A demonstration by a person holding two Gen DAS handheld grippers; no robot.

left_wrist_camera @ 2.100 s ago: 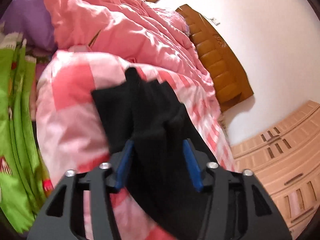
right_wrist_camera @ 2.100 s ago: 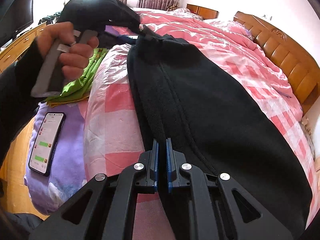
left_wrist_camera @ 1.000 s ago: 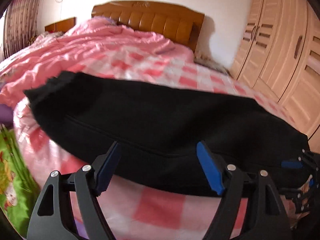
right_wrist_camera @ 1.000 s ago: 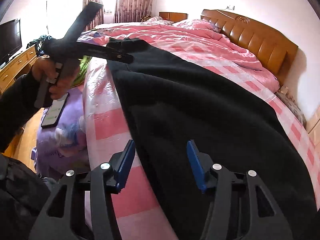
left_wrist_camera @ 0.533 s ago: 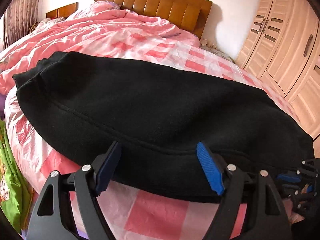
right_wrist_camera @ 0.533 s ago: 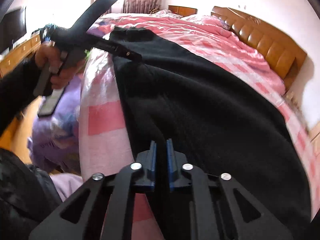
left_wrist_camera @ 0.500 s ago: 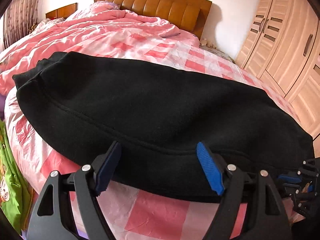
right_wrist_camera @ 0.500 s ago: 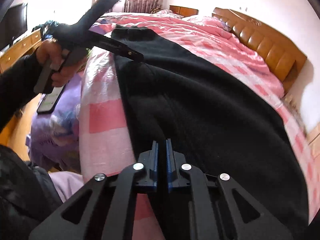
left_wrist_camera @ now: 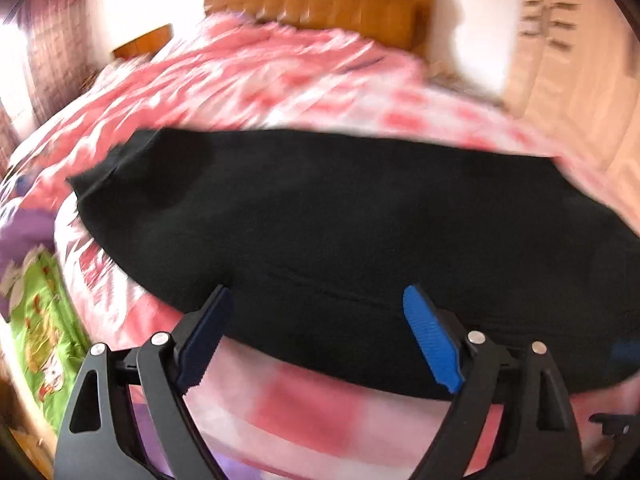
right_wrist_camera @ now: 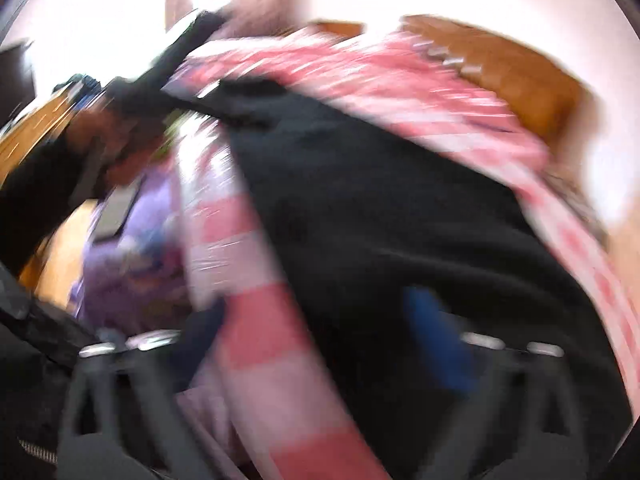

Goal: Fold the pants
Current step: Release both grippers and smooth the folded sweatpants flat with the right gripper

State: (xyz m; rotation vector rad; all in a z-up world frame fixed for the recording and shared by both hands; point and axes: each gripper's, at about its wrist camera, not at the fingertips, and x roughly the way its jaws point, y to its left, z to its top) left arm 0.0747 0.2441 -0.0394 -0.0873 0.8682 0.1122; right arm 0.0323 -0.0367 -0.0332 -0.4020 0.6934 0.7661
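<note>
Pants (left_wrist_camera: 340,216) lie flat across the pink check bedcover (left_wrist_camera: 304,408), long black band running left to right, apparently halved lengthwise already. Left gripper (left_wrist_camera: 320,336) near the front edge, jaws opening, nothing pinched. Right gripper (right_wrist_camera: 320,332) blurred, jaws opening wide, cloth edge between them but not clamped. Left to do, I'd judge: crosswise folds.

Black fleece pants (left_wrist_camera: 340,216) lie flat and lengthwise across the pink checked bedspread (left_wrist_camera: 304,408), doubled leg over leg, near the bedspread's front edge, one end toward the wardrobe (left_wrist_camera: 580,80).
</note>
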